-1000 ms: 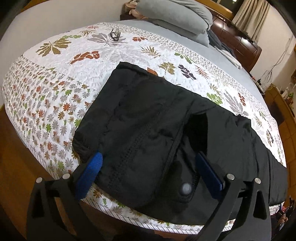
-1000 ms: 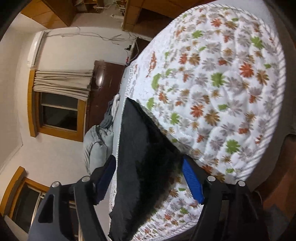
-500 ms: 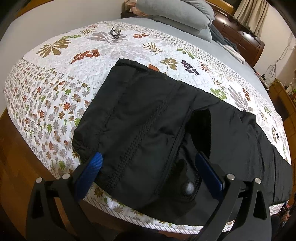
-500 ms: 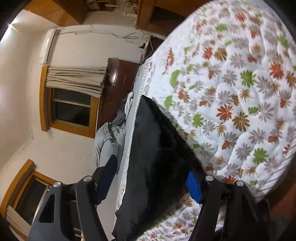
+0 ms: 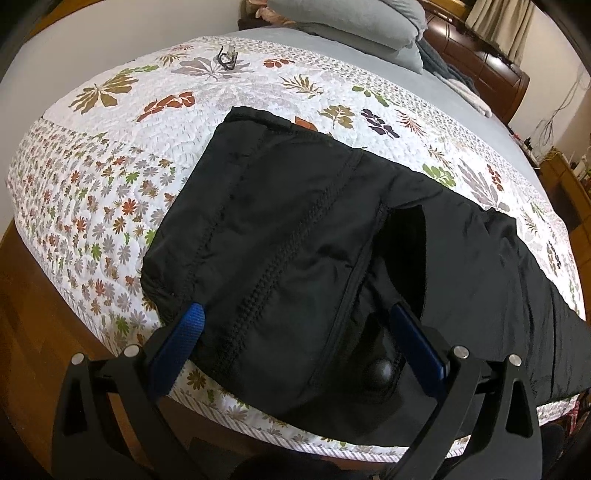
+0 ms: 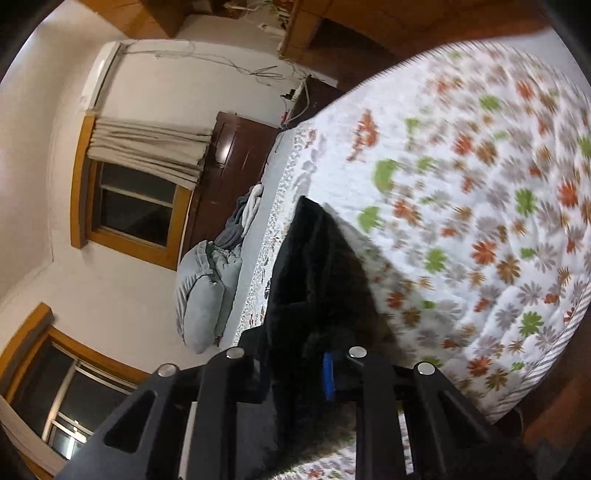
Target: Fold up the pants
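Note:
Black pants lie flat on a floral quilt, waist end toward me, legs running off to the right. My left gripper is open, its blue pads straddling the waistband near the round button without gripping. In the right wrist view, my right gripper is shut on the far end of the pants, black cloth bunched between its jaws; only one blue pad shows.
The quilted bed ends at a rounded front edge above a wooden floor. Grey pillows and a dark headboard are at the back. Eyeglasses lie on the quilt. A window with curtain is beyond.
My right gripper has closed on the pants end, from wide open a second ago. My left gripper has edged slightly forward over the waistband and stays open.

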Demonstrator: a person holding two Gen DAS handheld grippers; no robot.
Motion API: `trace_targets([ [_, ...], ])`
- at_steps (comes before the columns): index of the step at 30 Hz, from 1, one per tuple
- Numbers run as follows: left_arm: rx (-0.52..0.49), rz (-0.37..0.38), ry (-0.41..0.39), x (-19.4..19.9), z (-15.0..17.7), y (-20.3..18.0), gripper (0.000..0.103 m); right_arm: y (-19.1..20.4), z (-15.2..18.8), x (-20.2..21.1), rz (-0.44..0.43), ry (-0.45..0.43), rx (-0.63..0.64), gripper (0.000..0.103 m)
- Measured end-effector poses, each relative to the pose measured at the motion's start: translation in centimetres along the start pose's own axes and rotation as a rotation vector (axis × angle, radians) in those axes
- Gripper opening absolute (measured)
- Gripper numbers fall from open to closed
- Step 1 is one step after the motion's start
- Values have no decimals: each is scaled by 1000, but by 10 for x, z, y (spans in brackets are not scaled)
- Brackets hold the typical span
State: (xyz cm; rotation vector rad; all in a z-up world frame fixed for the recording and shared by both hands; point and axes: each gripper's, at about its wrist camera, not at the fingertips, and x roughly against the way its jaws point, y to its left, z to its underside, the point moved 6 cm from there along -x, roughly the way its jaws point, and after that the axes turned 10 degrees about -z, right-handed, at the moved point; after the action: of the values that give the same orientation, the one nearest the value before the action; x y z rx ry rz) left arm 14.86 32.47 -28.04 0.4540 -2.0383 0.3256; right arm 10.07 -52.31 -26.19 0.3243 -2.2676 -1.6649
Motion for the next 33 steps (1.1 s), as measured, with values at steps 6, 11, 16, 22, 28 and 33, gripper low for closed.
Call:
trace_targets([
  [6,1,6,0,1,2,0,100,63,2,-5,31,20,133,20],
  [11,8,21,-5,3,4,1,100,114,9,-14,48,37,231,20],
  [16,29,54,-13,5,4,4,100,154,27,-23,57,55,307,20],
  [22,36,71,-23,7,4,4,100,205,47,-43,65,84,412,20],
  [28,33,81,-29,9,4,4,100,259,83,-76,93,135,570,20],
  [33,34,93,-31,10,5,4,100,300,131,-105,118,188,724,20],
])
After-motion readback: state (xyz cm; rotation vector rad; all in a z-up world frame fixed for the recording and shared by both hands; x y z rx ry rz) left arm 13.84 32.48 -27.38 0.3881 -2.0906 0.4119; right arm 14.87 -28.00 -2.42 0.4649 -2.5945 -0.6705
